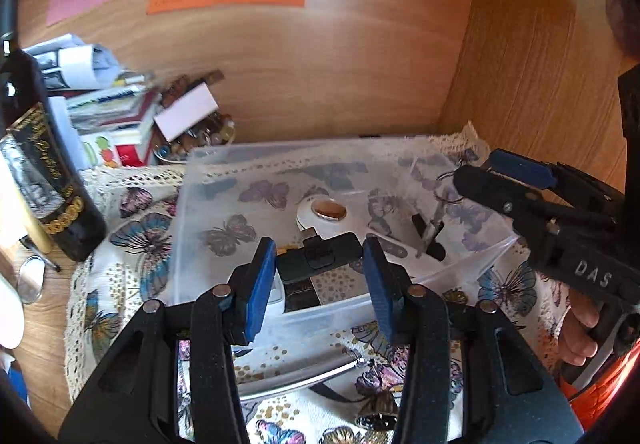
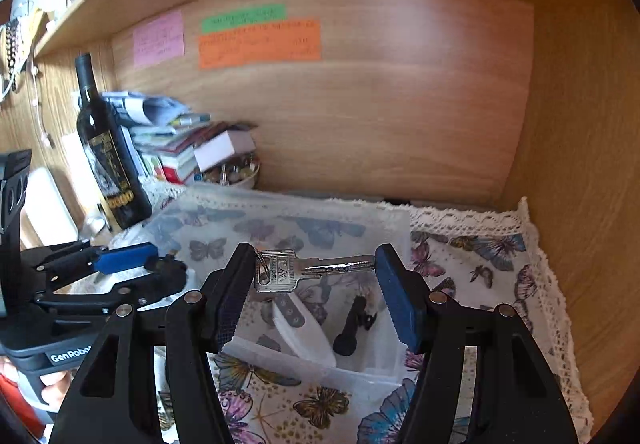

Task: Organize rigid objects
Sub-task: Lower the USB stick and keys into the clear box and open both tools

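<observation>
Here the right gripper [image 2: 316,284] grasps a silver key [image 2: 298,270] lengthwise between its blue pads (ring end at the left pad, blade tip at the right), hanging over the clear plastic box [image 2: 372,374] on the butterfly tablecloth [image 2: 480,264]. The left gripper [image 1: 320,276] hovers released above a black USB stick [image 1: 318,258] inside that box.
</observation>
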Motion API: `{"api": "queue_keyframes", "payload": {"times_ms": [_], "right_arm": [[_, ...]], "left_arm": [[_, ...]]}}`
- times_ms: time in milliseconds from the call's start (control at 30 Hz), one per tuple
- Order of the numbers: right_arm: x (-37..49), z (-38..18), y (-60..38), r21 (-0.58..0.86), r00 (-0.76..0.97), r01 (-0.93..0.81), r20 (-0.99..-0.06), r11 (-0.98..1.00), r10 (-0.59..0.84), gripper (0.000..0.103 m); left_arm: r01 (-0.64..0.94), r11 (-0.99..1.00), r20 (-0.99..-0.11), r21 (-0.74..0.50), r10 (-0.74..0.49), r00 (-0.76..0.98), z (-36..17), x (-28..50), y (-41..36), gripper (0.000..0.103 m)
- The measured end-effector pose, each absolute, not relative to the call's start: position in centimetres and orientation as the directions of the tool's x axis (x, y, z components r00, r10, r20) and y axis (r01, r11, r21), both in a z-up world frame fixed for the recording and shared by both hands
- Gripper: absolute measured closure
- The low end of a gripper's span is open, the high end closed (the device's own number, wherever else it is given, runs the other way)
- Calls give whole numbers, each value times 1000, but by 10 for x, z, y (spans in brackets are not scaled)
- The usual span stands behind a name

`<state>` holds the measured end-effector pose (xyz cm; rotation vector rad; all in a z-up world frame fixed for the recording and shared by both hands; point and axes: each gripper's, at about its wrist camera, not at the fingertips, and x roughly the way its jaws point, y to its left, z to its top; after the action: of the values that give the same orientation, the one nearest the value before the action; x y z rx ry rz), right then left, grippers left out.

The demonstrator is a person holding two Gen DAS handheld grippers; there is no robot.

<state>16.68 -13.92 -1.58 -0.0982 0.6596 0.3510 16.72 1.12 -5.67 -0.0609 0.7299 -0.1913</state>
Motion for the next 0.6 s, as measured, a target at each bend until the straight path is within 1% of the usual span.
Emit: {"api": "queue_keyframes", "payload": {"times_ms": [267, 367, 533, 600], "right_arm": [[187, -48, -136, 63, 646, -368, -701, 928, 303, 44], [194, -58, -134, 71, 617, -368, -728, 927, 300, 44], [192, -60, -129, 58, 604, -385, -739, 921, 299, 43], [191, -59, -129, 55, 601, -385, -742, 921, 296, 43]], "left_arm": [[165, 980, -692, -113, -197, 694, -73, 185, 2, 59], [165, 979, -693, -121, -202, 692, -74, 186, 2, 59], [165, 978, -694, -129, -208, 689, -74, 186, 3, 59], [166, 977, -694, -136, -213, 688, -74, 185, 3, 57]]}}
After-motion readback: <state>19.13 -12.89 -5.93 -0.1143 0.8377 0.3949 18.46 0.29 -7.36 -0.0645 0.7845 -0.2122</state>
